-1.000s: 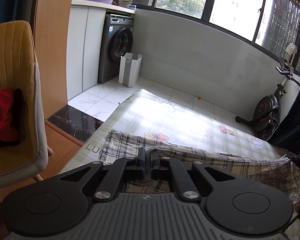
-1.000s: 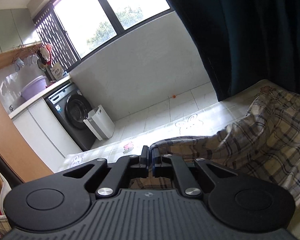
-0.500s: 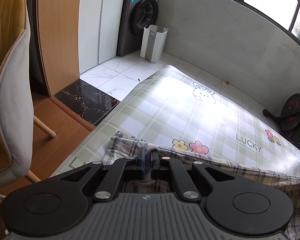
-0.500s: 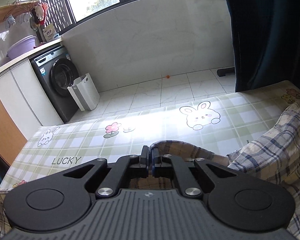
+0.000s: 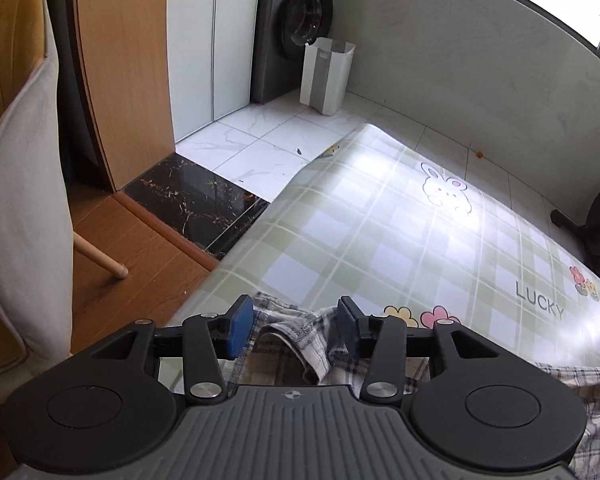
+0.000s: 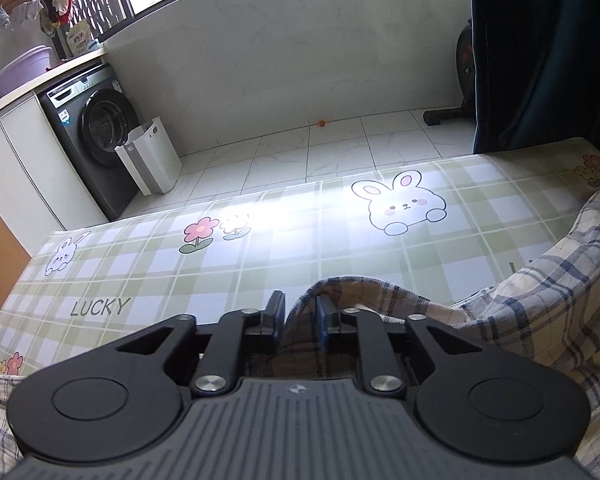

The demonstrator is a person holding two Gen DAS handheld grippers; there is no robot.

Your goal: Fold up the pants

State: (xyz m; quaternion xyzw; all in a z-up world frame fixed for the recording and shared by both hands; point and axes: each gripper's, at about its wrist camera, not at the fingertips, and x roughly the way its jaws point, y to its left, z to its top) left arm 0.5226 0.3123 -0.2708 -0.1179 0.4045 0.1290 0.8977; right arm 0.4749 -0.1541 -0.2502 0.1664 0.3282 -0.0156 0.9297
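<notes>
Releasing: left tongs (image 5: 294, 326) and right tongs (image 6: 300, 320) both have jaws opening, with plaid pants (image 5: 300, 340) cloth lying loose between the pads. Pants lie along the near edge of the checked surface (image 5: 380, 240), long axis spanning from one tongs to the other.

A grey washing machine (image 5: 296, 28) is parked by the wall, a white bin (image 5: 326, 76) just beside it. A purple basin (image 6: 20, 68) is kept on the counter above, and a yellow chair (image 5: 16, 160) is seen off left.
</notes>
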